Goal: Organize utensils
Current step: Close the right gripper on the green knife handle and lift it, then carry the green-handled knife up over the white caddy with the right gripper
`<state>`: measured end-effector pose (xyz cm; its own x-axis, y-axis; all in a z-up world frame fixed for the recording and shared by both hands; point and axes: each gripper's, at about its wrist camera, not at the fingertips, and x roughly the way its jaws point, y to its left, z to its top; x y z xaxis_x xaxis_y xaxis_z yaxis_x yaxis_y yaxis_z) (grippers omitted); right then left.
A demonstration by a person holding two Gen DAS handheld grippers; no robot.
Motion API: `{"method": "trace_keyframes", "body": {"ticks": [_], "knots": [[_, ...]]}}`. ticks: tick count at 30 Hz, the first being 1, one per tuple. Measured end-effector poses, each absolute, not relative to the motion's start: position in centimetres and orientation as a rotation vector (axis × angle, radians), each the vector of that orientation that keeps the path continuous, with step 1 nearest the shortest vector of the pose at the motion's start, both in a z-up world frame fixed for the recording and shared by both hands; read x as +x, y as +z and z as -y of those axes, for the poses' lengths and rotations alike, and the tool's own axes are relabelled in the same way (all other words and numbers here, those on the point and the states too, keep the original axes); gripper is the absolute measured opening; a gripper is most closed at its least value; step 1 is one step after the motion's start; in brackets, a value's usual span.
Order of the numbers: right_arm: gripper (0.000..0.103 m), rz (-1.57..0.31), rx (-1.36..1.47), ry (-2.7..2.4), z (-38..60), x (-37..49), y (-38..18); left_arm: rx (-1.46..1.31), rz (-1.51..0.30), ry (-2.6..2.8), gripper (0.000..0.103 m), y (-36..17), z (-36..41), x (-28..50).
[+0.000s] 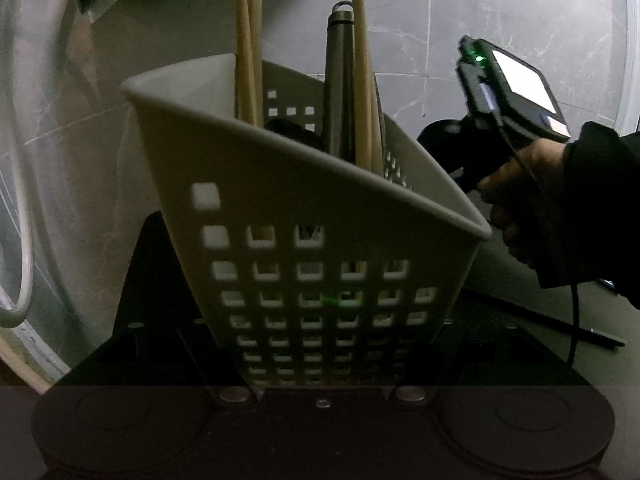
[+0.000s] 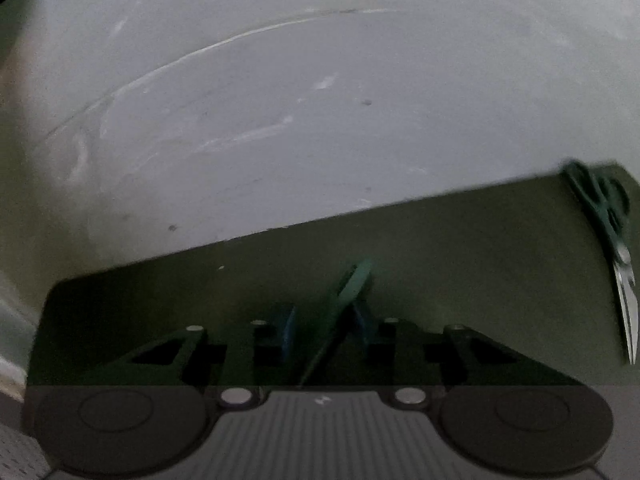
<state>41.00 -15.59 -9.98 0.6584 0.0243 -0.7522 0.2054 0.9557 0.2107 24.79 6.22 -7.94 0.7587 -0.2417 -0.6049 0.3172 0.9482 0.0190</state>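
Left wrist view showed a white plastic basket (image 1: 320,248) with square holes, tilted and clamped between the left gripper's (image 1: 324,320) fingers, which pressed against its sides. Wooden chopsticks (image 1: 362,80) and a dark metal handle (image 1: 340,80) stood upright inside it. To the right, a hand (image 1: 520,200) in a dark sleeve (image 1: 600,208) held the other tool's grip above a dark mat (image 1: 520,320).

Right wrist view looked down at the dark mat (image 2: 460,260) on a grey marble floor (image 2: 280,100). A thin green-handled utensil (image 2: 348,292) lay slanted between the right gripper's (image 2: 324,332) narrowed fingers; whether the blue pads (image 2: 288,332) pressed it could not be told through the blur. Green-handled scissors (image 2: 612,248) lay at the mat's right edge, well apart.
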Motion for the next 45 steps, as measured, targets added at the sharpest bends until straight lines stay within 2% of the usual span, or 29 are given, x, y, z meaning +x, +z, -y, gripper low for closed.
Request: {"method": "trace_keyframes", "body": {"ticks": [4, 12, 16, 22, 26, 31, 45], "knots": [[0.018, -0.844, 0.251, -0.038, 14.2, 41.5, -10.1, 0.115, -0.641, -0.304, 0.077, -8.0, -6.6, 24.8], [0.019, -0.928, 0.253, -0.02, 13.5, 43.5, -9.3, 0.095, -0.644, -0.295, 0.077, -8.2, -6.9, 24.7], [0.018, -0.945, 0.169, -0.006, 12.5, 44.0, -9.2, 0.088, -0.643, -0.292, 0.077, -8.5, -6.9, 24.7], [0.012, -0.893, 0.273, 0.08, 14.4, 43.0, -9.4, 0.086, -0.641, -0.291, 0.077, -8.6, -6.8, 24.4], [0.012, -0.83, 0.305, 0.129, 15.1, 41.5, -9.6, 0.087, -0.64, -0.292, 0.077, -8.6, -6.8, 24.3], [0.012, -0.842, 0.294, 0.149, 14.8, 41.1, -10.1, 0.092, -0.637, -0.292, 0.077, -8.6, -6.8, 24.1], [0.011, -0.764, -0.456, 0.221, 5.1, 37.3, -10.1, 0.084, -0.636, -0.291, 0.077, -8.6, -6.8, 24.1]]}}
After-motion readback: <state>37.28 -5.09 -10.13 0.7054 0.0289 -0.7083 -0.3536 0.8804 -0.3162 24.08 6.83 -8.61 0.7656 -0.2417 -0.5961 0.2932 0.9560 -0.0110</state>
